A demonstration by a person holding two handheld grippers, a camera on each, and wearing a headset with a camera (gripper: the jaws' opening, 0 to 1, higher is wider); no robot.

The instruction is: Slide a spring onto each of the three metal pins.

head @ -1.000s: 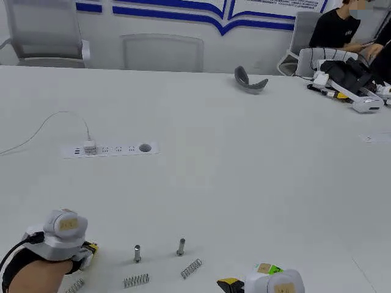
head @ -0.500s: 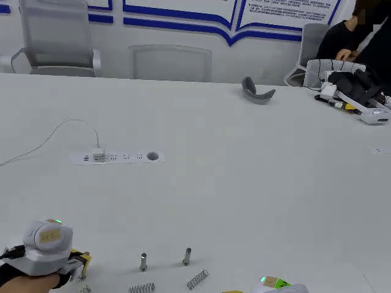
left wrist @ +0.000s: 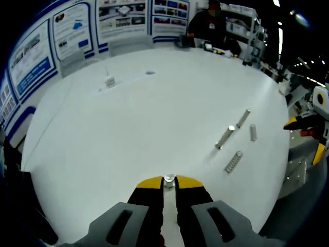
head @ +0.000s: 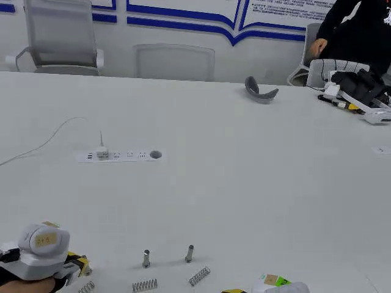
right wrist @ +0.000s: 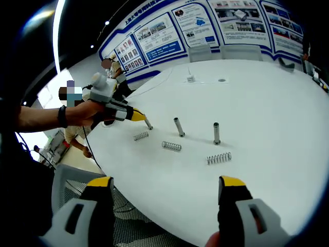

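Two metal pins (head: 146, 258) (head: 189, 253) stand upright near the table's front edge. Three springs lie by them: one (head: 145, 285) in front of the left pin, one (head: 200, 276) in front of the right pin, one (head: 86, 287) beside my left gripper. My left gripper (head: 81, 266) is at the bottom left, shut on the third pin (left wrist: 168, 181), whose head shows between the yellow tips. In the right gripper view that pin (right wrist: 148, 124) stands upright, its foot at the table. My right gripper (right wrist: 165, 182) is open and bare, short of the table edge, facing the pins (right wrist: 178, 126) (right wrist: 216, 133).
A power strip (head: 119, 155) with a white cable sits mid-table. A grey curved object (head: 259, 88) lies far back. Equipment (head: 357, 91) and a person occupy the far right corner. Chairs (head: 174, 61) stand behind the table.
My left gripper has shifted a little to the left, away from the two standing pins. The head camera has tilted. The person at the far right has moved.
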